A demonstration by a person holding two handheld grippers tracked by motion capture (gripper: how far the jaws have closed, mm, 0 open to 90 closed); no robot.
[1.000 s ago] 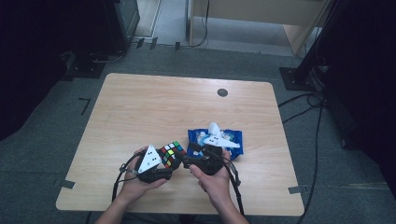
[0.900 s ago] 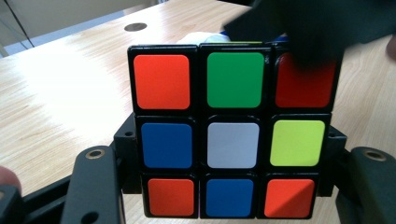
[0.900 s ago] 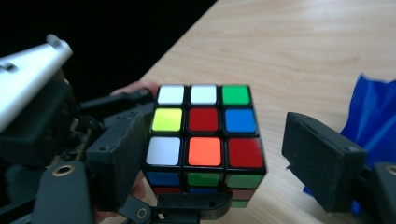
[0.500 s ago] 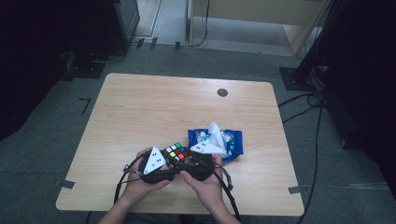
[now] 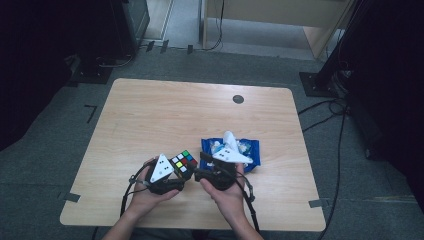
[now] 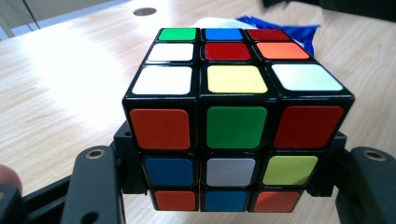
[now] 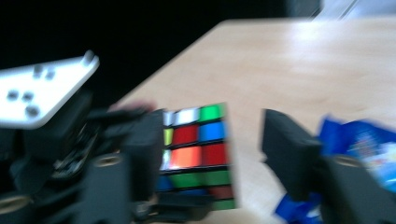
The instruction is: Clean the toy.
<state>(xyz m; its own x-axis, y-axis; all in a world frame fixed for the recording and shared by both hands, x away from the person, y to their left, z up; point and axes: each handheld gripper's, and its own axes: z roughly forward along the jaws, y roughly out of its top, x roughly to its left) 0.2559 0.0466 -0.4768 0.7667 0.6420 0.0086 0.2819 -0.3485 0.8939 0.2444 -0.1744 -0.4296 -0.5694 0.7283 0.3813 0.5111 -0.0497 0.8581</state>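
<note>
Wooden table [image 5: 150,120], seen from the high view, with the person's hands at its near edge. Leftmost, the left hand [image 5: 150,192] carries the left gripper [image 5: 176,172], whose jaws are clamped on the lower layer of a scrambled puzzle cube [image 5: 184,164]; the cube is held just above the tabletop, near the front edge and between the two hands. In the left gripper view the cube [image 6: 236,121] sits squarely between the two black jaws, pads pressed against its left and right sides, with a white, yellow and white row along the near edge of its top face. Next to the right, the right hand [image 5: 227,197] holds the right gripper [image 5: 199,165] level, pointing at the cube. In the right gripper view the right gripper [image 7: 205,154] straddles the cube [image 7: 198,154]; its jaws have just been closing, and a gap remains at the right jaw. Farthest right, a blue wrapper [image 5: 247,150] lies on the table, just behind the right gripper.
</note>
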